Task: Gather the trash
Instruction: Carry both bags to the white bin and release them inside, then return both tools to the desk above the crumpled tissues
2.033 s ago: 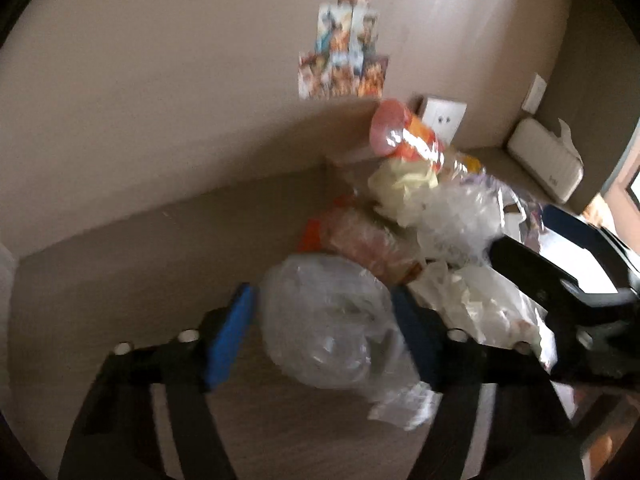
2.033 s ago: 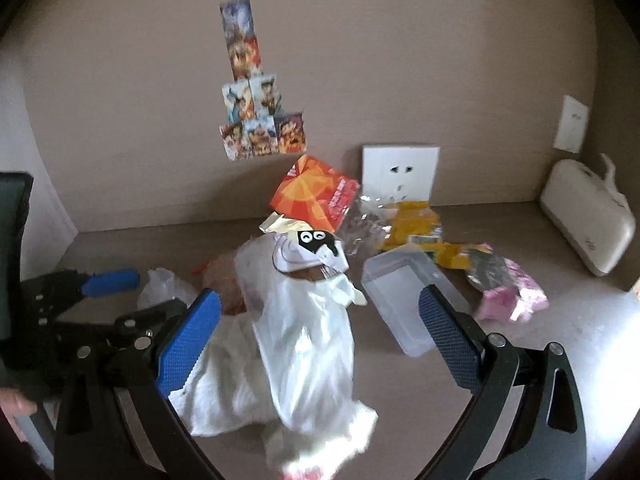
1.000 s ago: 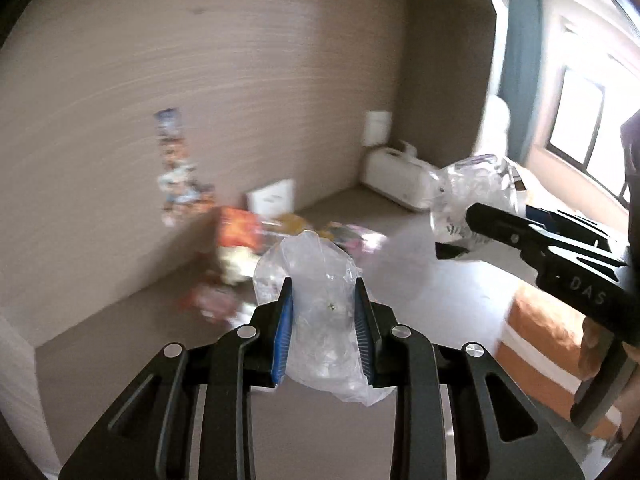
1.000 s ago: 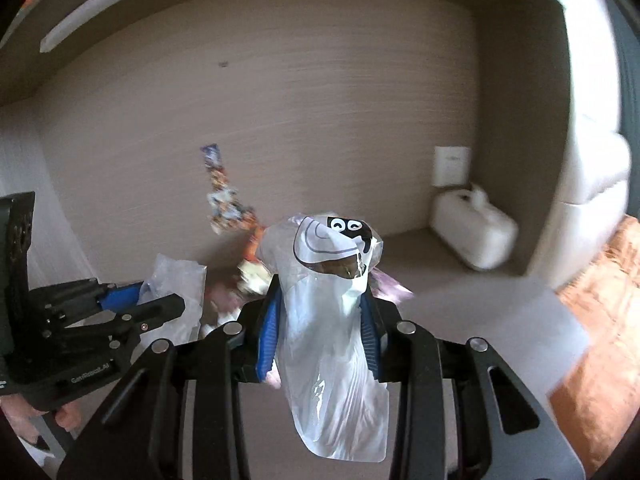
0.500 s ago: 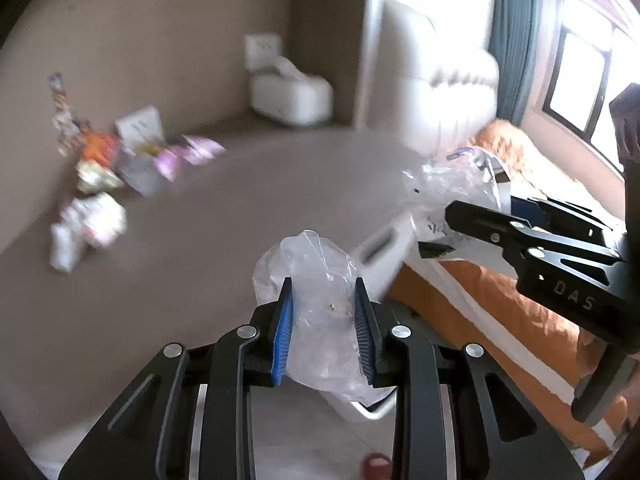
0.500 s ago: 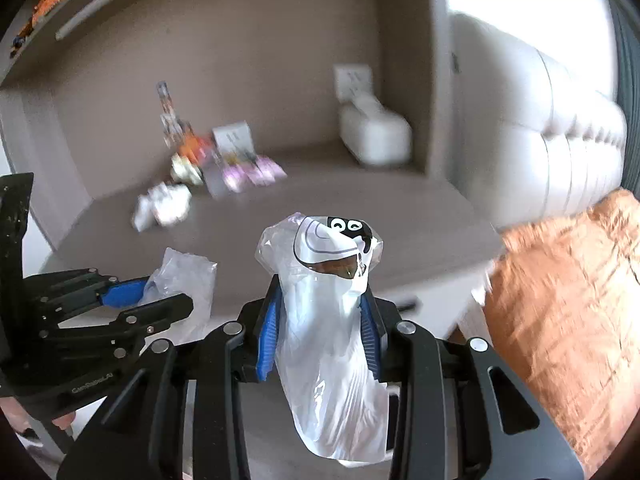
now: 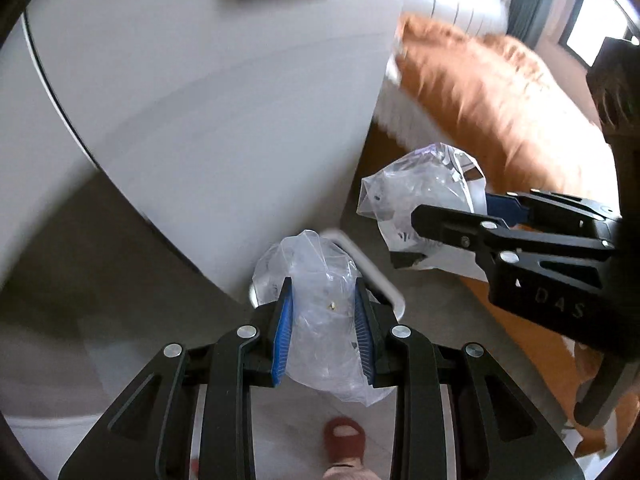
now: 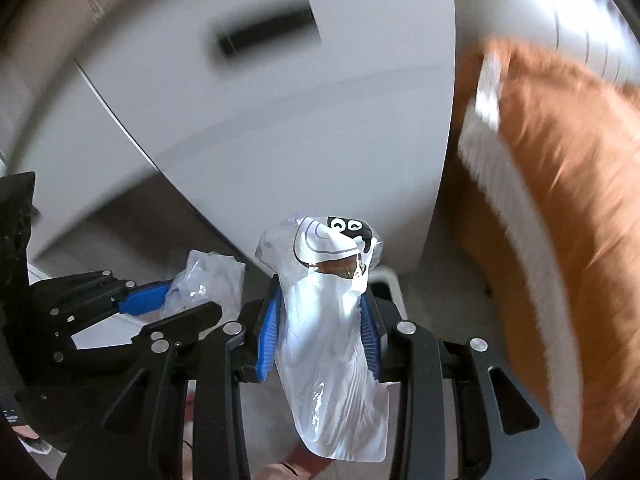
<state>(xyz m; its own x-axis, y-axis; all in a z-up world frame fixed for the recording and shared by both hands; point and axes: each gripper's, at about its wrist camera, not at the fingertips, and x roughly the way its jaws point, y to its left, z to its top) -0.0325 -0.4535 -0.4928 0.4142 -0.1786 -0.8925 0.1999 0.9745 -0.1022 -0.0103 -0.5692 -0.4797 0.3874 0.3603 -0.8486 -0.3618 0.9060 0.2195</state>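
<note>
My left gripper (image 7: 323, 334) is shut on a crumpled clear plastic bag (image 7: 320, 312), held in the air. My right gripper (image 8: 318, 338) is shut on a white plastic bag with a cartoon face (image 8: 332, 320), also held in the air. The right gripper and its bag (image 7: 420, 208) show at the right of the left wrist view. The left gripper and its clear bag (image 8: 204, 280) show at the left of the right wrist view. Behind and below both bags, a white rim of a bin (image 7: 372, 276) sits on the floor; its inside is hidden.
A white cabinet front (image 7: 220, 112) with a dark handle slot (image 8: 268, 34) fills the upper view. An orange blanket on a bed (image 7: 500, 96) lies to the right. A foot in a red slipper (image 7: 344, 440) stands on the light floor below.
Both grippers, each still holding its bag, have swung away from the tabletop and tilted down towards the floor beside the cabinet and bed. The desk litter has left view.
</note>
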